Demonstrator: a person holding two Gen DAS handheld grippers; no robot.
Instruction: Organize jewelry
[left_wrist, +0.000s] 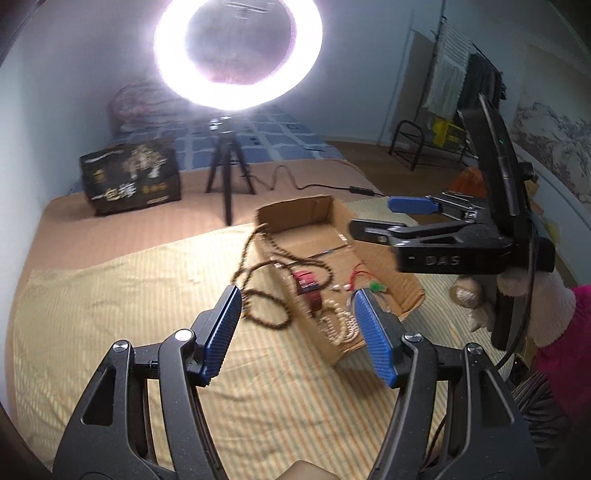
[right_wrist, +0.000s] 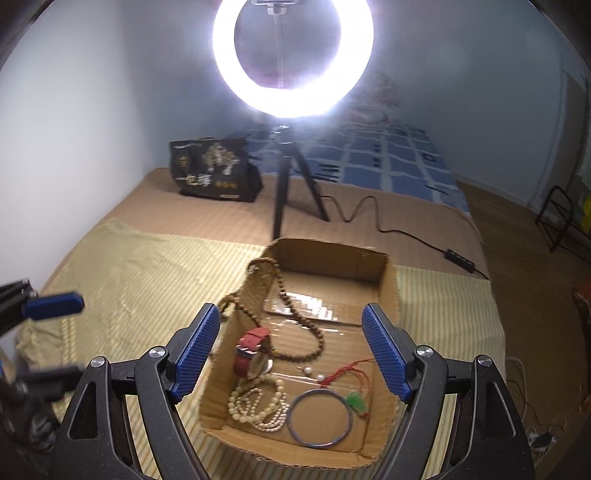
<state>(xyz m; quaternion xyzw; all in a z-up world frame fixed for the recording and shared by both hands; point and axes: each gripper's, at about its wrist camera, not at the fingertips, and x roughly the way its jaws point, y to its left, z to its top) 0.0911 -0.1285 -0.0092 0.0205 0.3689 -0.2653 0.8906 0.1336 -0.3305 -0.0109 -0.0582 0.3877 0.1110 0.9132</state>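
Both grippers empty, jaws spread: right gripper (right_wrist: 291, 350) above box (right_wrist: 388, 291), left gripper (left_wrist: 297, 332) at its side. Bangle (right_wrist: 319, 419), pearls (right_wrist: 258, 406), watch (right_wrist: 251, 350) lie in box; brown beads (right_wrist: 291, 314) hang over its wall onto bedspread (right_wrist: 129, 269). Ring light (right_wrist: 293, 55) behind

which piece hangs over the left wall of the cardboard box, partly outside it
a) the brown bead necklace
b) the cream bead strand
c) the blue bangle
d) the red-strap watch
a: in the right wrist view the brown bead necklace drapes over the left wall of the cardboard box and loops outside it, while the blue bangle, the red-strap watch and the cream bead strand all lie on the box floor.
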